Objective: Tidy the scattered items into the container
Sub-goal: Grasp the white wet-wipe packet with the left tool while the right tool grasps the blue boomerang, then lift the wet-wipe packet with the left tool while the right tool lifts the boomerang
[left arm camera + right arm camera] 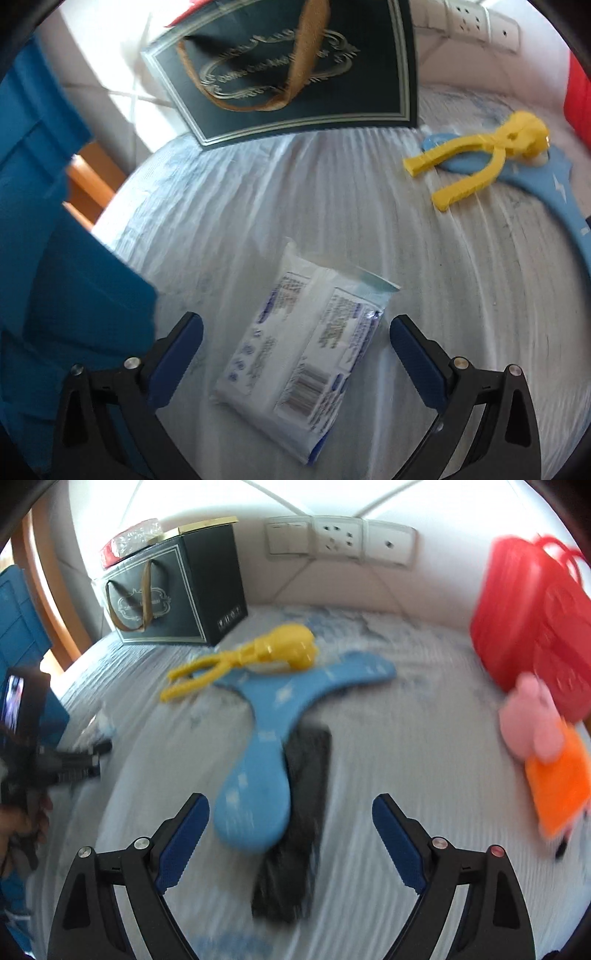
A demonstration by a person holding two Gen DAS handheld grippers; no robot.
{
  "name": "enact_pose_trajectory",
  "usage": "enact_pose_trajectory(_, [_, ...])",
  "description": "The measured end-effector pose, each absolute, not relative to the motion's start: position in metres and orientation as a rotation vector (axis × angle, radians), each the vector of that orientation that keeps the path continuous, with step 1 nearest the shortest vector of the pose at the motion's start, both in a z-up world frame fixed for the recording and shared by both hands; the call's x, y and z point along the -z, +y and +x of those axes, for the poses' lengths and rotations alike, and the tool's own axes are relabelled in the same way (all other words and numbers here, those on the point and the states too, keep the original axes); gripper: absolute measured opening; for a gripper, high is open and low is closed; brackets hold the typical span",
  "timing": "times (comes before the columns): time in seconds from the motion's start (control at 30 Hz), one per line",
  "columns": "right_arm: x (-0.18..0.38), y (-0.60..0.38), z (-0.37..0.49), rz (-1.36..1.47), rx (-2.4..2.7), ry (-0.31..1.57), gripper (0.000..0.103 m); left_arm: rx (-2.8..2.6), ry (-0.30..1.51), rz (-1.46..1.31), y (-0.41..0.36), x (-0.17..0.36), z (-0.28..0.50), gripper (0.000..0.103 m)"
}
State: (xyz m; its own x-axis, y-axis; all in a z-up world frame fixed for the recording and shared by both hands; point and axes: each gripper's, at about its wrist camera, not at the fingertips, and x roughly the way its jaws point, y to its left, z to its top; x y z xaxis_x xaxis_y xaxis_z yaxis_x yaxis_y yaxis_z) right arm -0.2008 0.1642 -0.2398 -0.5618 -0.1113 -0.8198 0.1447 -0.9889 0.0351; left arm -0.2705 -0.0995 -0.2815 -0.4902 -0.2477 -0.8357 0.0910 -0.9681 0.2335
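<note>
A white wipes pack (306, 365) lies flat on the striped cloth, and my left gripper (295, 325) is open around it without its pads touching it. A blue bin (55, 258) stands close on the left. My right gripper (290, 801) is open over a black flat object (299, 834), which lies partly under a blue Y-shaped toy (258, 775). A yellow tong-like toy (266, 651) rests on the blue one's far end. A pink pig plush in an orange dress (543, 753) lies at the right.
A dark gift bag (173, 594) with gold handles stands at the back left and a red bag (532, 616) at the back right. Wall sockets (336, 539) sit behind them. A hand holds the left gripper (85, 760) at the cloth's left edge.
</note>
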Motion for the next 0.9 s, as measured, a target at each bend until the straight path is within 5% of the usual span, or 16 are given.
enact_pose_trajectory(0.2, [0.264,0.126,-0.272,1.516,2.579,0.224,0.091,2.579,0.135,1.508,-0.13,0.291,-0.274,0.103])
enact_pose_trajectory(0.27, [0.278,0.119,-0.29,1.588,2.564,0.276,0.09,2.586,0.119,1.505,-0.128,0.292,-0.274,0.103])
enact_pose_trajectory(0.37, [0.29,0.117,-0.305,1.65,2.548,0.283,0.089,2.606,0.126,1.494,-0.121,0.29,-0.272,0.092])
enact_pose_trajectory(0.4, [0.29,0.121,-0.306,1.655,2.548,0.241,0.089,2.629,0.109,1.483,-0.116,0.289,-0.271,0.079])
enact_pose_trajectory(0.47, [0.289,0.127,-0.307,1.667,2.549,0.169,0.074,2.662,0.045,1.459,-0.102,0.287,-0.268,0.063])
enact_pose_trajectory(0.5, [0.286,0.128,-0.307,1.661,2.551,0.162,0.051,2.672,0.022,1.455,-0.098,0.285,-0.265,0.054])
enact_pose_trajectory(0.6, [0.282,0.13,-0.302,1.672,2.537,0.121,0.046,2.696,-0.001,1.456,-0.086,0.283,-0.257,0.046])
enact_pose_trajectory(0.9, [0.257,0.152,-0.278,1.64,2.519,0.048,0.038,2.668,0.053,1.428,-0.079,0.27,-0.223,0.045])
